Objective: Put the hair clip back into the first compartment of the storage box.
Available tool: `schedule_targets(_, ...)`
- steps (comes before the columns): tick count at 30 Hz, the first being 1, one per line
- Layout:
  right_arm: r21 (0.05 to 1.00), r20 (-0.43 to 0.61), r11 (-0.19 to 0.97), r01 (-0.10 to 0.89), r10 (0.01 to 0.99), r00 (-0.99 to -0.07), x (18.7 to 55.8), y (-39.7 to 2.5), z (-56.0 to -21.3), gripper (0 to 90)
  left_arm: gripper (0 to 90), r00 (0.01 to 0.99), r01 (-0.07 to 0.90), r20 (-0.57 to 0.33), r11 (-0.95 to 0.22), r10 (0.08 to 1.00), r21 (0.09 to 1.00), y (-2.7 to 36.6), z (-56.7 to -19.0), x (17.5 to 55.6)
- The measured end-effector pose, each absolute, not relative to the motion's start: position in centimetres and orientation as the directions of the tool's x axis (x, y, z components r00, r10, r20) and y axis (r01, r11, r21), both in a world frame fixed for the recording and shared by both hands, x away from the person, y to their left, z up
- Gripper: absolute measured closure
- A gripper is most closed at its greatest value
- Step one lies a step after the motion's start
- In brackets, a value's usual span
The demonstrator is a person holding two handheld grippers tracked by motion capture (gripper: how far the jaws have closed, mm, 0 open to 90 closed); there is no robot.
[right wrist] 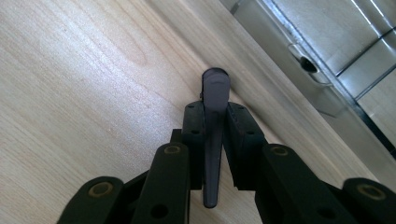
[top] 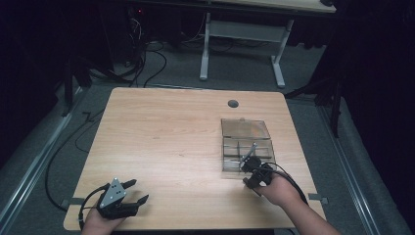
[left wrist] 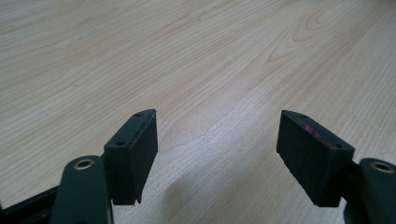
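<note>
My left claw [top: 138, 192] hangs spread over the pale, grained wooden tabletop [top: 166, 132], nothing between its jaws. My right claw [right wrist: 215, 116] pinches a slim dark grey smooth plastic stick with a rounded tip [right wrist: 214, 121]; its long axis runs straight out ahead. A clear plastic compartment box [right wrist: 327, 60] lies just beyond and to the right.

Hidden and unclear parts
Grey flat tool [right wrist: 214, 135]: middle clamped between the right gripper's [right wrist: 215, 109] jaws, type unclear; clear compartment box [right wrist: 327, 60] cut off at 2 o'clock; left gripper's [left wrist: 217, 154] arms cut off at 6 o'clock.
</note>
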State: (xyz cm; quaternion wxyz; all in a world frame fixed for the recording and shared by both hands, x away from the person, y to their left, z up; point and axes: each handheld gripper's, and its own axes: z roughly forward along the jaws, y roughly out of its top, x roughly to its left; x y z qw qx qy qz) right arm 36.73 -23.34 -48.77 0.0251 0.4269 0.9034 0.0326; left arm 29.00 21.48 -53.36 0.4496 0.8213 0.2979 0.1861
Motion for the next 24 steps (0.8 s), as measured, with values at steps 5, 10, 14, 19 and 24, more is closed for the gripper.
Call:
schedule_targets(5,0.064,-0.017,0.645,0.762,0.764,-0.645,36.8,-23.3,-48.7,79.1,29.6,0.753,0.323,0.037,-0.418,0.657,0.849,21.5,-53.4,29.0)
schedule_targets(10,0.068,-0.016,0.649,0.758,0.76,-0.649,36.9,-23.5,-48.3,79.1,29.6,0.753,0.323,0.037,-0.418,0.657,0.849,21.5,-53.4,29.0)
schedule_targets(14,0.077,-0.016,0.645,0.76,0.763,-0.646,36.9,-24.0,-47.9,79.1,29.6,0.754,0.322,0.036,-0.418,0.656,0.849,21.5,-53.4,29.0)
schedule_targets(19,0.079,-0.018,0.642,0.763,0.766,-0.642,36.8,-24.4,-47.5,79.1,29.6,0.754,0.322,0.037,-0.418,0.656,0.849,21.5,-53.4,29.0)
schedule_targets(24,0.083,-0.016,0.639,0.765,0.768,-0.64,36.8,-24.6,-47.1,79.0,29.6,0.754,0.322,0.037,-0.418,0.656,0.849,21.5,-53.3,29.0)
